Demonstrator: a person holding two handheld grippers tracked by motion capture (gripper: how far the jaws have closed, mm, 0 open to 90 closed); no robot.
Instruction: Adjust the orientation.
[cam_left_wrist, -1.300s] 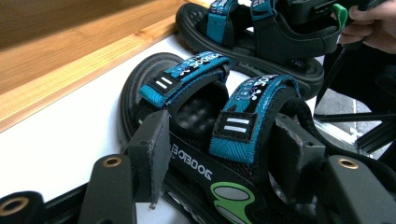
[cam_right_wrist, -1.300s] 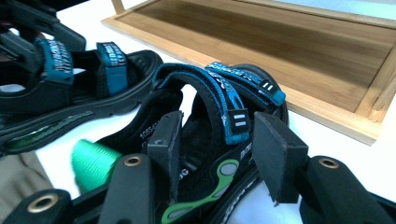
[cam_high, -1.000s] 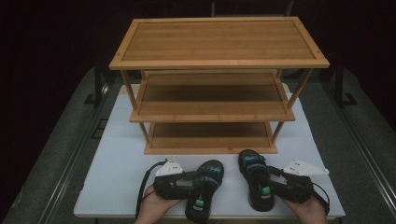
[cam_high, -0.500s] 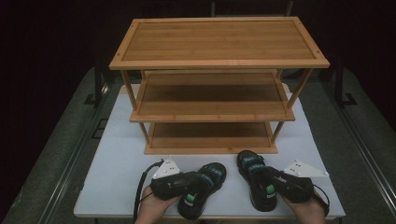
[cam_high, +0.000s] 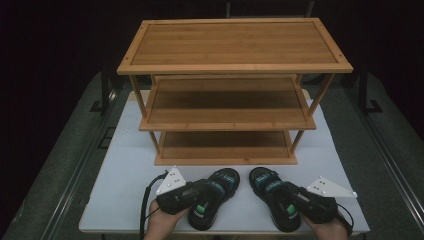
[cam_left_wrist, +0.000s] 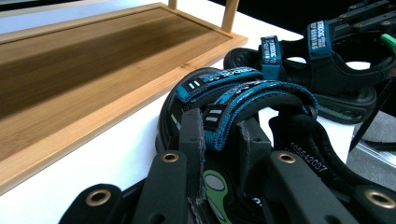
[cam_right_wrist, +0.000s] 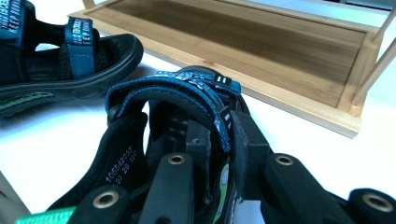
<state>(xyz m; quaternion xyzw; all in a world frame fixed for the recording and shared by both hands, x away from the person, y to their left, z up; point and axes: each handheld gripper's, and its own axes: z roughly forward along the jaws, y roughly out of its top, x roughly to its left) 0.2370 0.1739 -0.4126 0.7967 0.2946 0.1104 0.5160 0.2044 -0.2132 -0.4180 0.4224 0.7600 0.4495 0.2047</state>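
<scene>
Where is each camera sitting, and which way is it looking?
High view: above the person's side, looking forward and down on the table, the wooden rack, both hands and both grippers.
Left gripper view: rides the left gripper, looking along its jaws, which have just closed on the left sandal's strap.
Right gripper view: rides the right gripper, looking along its jaws, which have just been closing and now pinch the right sandal's strap.
Shared: both gripper views show the rack's bottom shelf and the other sandal.
</scene>
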